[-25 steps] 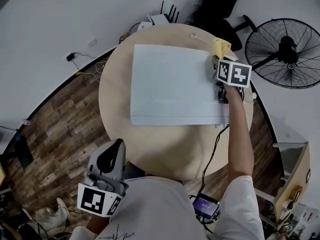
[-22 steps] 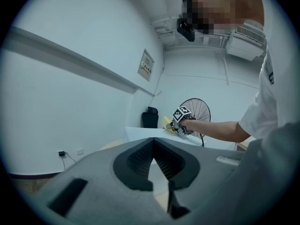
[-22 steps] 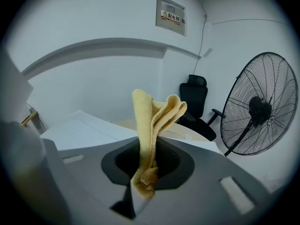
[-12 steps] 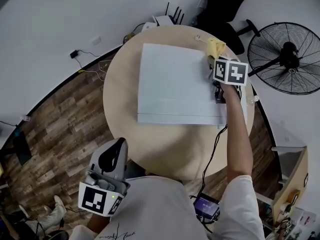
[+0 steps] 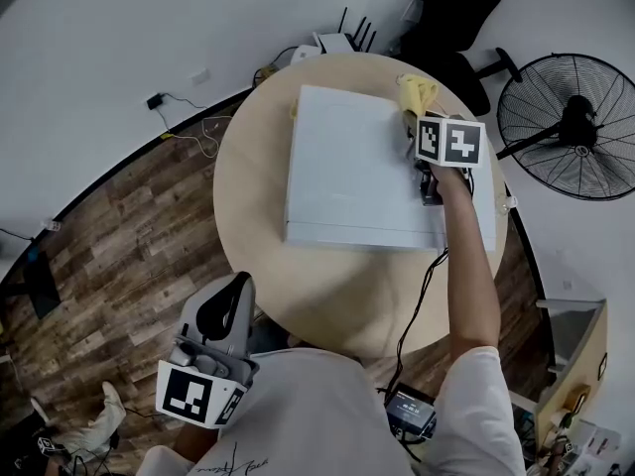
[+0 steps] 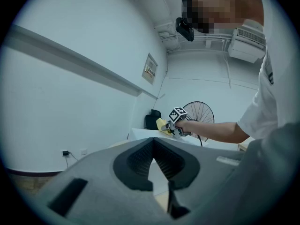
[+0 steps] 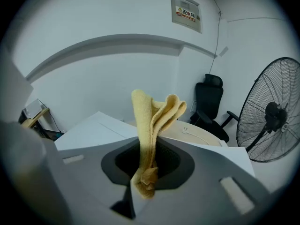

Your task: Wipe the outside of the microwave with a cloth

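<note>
The white microwave (image 5: pixel 357 172) sits on a round wooden table (image 5: pixel 253 196); only its flat top shows in the head view. My right gripper (image 5: pixel 412 119) is at the microwave's far right corner, shut on a yellow cloth (image 5: pixel 416 91). In the right gripper view the cloth (image 7: pixel 153 121) stands up folded from between the jaws of the right gripper (image 7: pixel 143 187), with the microwave top (image 7: pixel 93 131) to the left. My left gripper (image 5: pixel 230 291) hangs low by my hip, away from the table, shut with nothing in it (image 6: pixel 159 182).
A large floor fan (image 5: pixel 571 127) stands right of the table and a black office chair (image 5: pixel 456 13) behind it. A router (image 5: pixel 332 40) sits at the table's far edge. A black cable (image 5: pixel 422 296) runs off the table's near right side.
The head view has drifted, so the table sits further right in frame. The right gripper and cloth stay at the microwave's far right corner. The left gripper has not moved.
</note>
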{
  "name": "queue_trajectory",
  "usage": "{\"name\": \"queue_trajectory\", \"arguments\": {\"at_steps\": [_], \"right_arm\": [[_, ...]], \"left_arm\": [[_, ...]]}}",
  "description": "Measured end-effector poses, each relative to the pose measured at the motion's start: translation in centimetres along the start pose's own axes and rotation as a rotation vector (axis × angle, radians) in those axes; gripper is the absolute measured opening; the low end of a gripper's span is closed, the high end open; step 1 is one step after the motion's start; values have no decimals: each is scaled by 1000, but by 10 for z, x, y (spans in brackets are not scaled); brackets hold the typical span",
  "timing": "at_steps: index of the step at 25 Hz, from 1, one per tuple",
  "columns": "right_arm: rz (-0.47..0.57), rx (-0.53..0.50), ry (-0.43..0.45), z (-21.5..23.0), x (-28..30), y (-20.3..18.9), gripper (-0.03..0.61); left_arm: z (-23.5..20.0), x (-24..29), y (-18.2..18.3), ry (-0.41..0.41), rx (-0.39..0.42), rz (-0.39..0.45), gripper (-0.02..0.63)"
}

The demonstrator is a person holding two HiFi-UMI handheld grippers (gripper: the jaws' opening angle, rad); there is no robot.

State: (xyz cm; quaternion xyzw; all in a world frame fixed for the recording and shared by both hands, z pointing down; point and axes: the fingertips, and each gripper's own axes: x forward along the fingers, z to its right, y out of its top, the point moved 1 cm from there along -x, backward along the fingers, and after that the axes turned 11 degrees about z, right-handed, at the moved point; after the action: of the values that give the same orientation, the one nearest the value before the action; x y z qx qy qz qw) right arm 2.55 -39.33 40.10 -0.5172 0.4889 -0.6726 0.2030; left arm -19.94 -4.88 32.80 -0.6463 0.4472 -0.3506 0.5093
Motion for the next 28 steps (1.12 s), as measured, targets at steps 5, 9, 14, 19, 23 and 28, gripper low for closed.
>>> {"name": "queue_trajectory", "arguments": {"at_steps": [5, 9, 14, 19, 23, 28], "right_arm": [[0, -2, 19, -16, 4, 3, 66], [-5, -5, 38, -30, 6, 5, 66], [2, -2, 68, -51, 11, 8, 66], [3, -10, 101, -75, 17, 13, 65], [2, -22, 132, -95, 22, 16, 64], [1, -32, 172, -118, 26, 20, 65]], "left_arm": [[-8, -6, 1, 15, -11, 7, -8], [-11, -9, 2, 12, -10, 8, -8], [-17, -14, 2, 19, -20, 12, -8], [-22, -19, 2, 30, -21, 17, -8], [-26, -24, 3, 42, -21, 21, -8], [-29, -28, 6, 58, -22, 29, -8]]}}
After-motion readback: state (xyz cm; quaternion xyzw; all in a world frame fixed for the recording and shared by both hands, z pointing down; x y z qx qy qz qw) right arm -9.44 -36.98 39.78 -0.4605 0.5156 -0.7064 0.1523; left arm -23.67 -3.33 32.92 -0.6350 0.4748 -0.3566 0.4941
